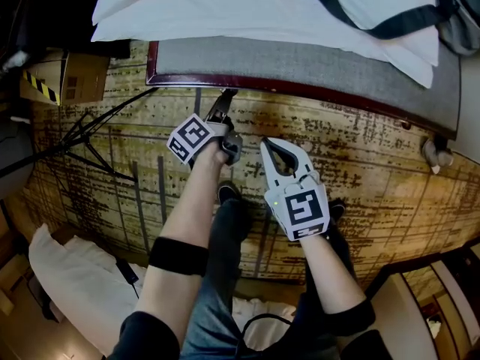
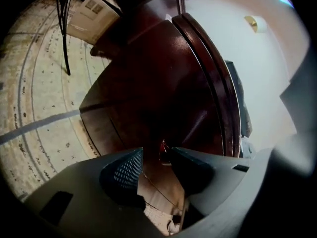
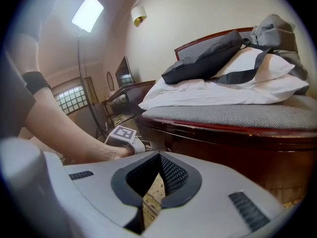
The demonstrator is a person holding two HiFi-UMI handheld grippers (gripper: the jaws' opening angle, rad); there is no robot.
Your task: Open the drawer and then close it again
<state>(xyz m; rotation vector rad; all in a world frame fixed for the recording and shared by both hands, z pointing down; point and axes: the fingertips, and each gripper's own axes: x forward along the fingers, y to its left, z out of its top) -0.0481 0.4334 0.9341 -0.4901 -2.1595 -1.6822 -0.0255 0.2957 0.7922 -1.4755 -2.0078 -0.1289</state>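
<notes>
Left gripper [image 2: 156, 151] at the drawer [image 2: 148, 83] in the dark bed base, fingers narrowly apart astride its small knob [image 2: 163, 148]; right gripper [image 3: 158, 156] idle, fingers closed on nothing; drawer apparently shut. To open cleanly: close firmly on the knob; pull straight outward, level.

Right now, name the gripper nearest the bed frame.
The left gripper, fingers apart at the dark bed frame; the right gripper hangs back over the floor.
</notes>
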